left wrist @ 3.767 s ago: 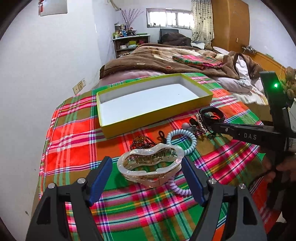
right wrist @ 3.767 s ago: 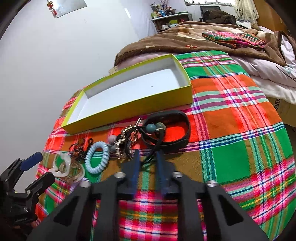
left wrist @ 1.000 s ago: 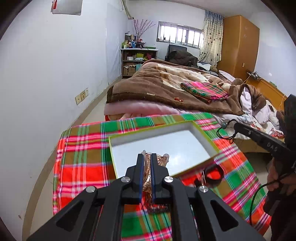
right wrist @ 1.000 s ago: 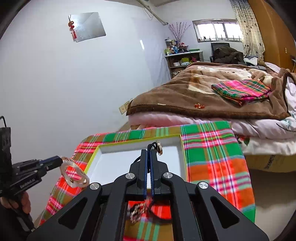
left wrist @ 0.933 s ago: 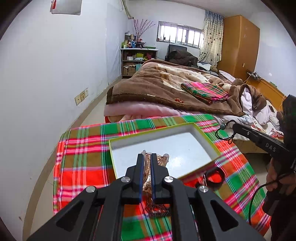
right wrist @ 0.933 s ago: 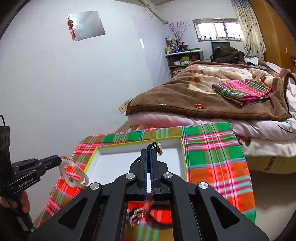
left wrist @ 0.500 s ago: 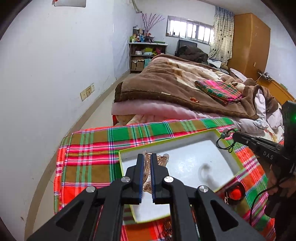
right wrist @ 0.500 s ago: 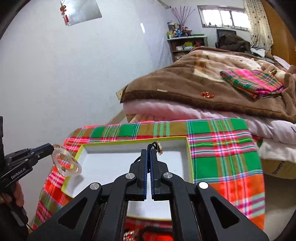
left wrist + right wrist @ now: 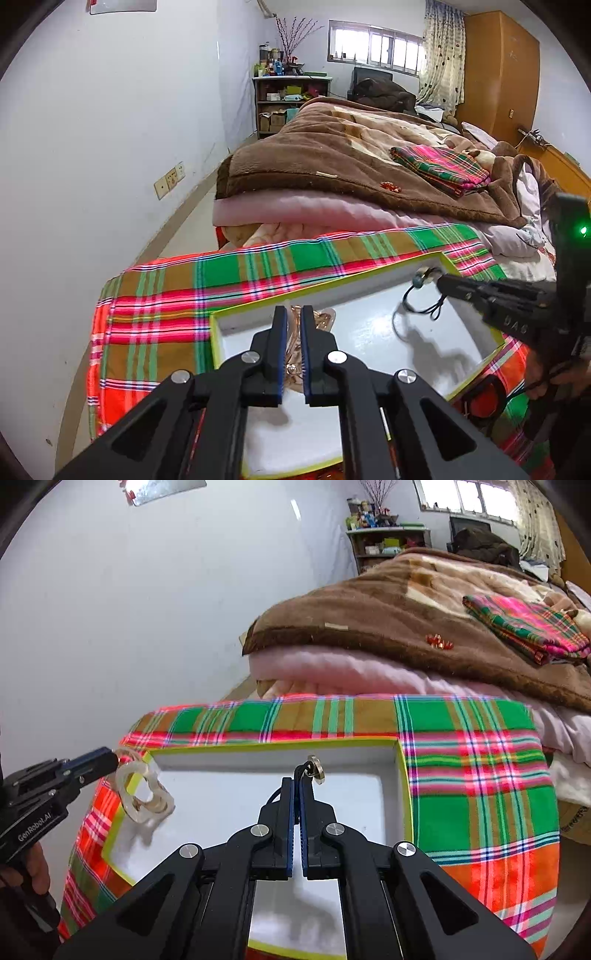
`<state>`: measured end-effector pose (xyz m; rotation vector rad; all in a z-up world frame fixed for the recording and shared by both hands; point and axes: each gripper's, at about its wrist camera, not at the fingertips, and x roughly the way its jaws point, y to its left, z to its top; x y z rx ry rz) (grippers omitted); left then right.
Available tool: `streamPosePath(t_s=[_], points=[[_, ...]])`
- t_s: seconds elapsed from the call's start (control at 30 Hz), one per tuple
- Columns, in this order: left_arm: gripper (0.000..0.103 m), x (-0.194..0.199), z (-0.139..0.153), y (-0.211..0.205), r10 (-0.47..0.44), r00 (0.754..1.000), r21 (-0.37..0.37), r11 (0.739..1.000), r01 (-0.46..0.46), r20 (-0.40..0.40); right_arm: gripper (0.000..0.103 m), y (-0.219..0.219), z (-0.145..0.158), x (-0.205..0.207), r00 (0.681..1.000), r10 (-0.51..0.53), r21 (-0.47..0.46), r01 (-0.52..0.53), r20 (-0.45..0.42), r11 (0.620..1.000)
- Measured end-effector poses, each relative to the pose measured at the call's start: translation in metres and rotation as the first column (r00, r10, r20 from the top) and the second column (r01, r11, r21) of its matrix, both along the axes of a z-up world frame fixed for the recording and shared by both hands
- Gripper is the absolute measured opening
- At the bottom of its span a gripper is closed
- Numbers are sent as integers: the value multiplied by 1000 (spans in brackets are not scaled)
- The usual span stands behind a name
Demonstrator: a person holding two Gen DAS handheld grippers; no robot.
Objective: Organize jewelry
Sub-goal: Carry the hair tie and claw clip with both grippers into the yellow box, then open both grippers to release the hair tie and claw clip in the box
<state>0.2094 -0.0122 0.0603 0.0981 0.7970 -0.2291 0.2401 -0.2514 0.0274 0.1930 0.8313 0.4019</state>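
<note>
A shallow yellow-green box [image 9: 325, 286] with a white floor [image 9: 236, 794] lies on the plaid cloth. My left gripper [image 9: 293, 319] is shut on a pearly hair clip [image 9: 321, 319], held above the box's left end; the clip also shows in the right wrist view [image 9: 142, 792]. My right gripper [image 9: 297, 784] is shut on a black hair tie with beads [image 9: 316, 770], held above the box's far right corner; the tie hangs from it in the left wrist view [image 9: 419, 299].
The plaid cloth [image 9: 155, 306] covers the table. A black band [image 9: 487, 397] and other jewelry lie on the cloth by the box's near right side. A bed with a brown blanket [image 9: 332, 162] stands beyond the table. A white wall is at left.
Both grippers have moved forward and down over the box with their items. The box now fills more of both views.
</note>
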Motion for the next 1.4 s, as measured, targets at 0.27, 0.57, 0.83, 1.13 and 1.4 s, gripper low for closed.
streamPosePath(t_s=[0.27, 0.57, 0.83, 1.13, 1.4], points=[[8, 5, -7, -28, -50, 999, -21, 999, 50, -15, 2, -6, -16, 0, 999, -5, -46, 3, -44, 999], [7, 16, -25, -42, -45, 998, -18, 999, 44, -53, 2, -6, -24, 4, 998, -24, -116, 18, -51, 993], [7, 19, -38, -44, -40, 995, -16, 999, 38, -90, 2, -4, -27, 7, 999, -27, -160, 20, -40, 987], [7, 17, -40, -44, -41, 994, -38, 999, 37, -98, 3, -1, -29, 13, 998, -51, -210, 43, -33, 977], [8, 13, -36, -40, -27, 995, -47, 999, 23, -95, 18, 1, -23, 7, 999, -52, -217, 51, 1, 975]])
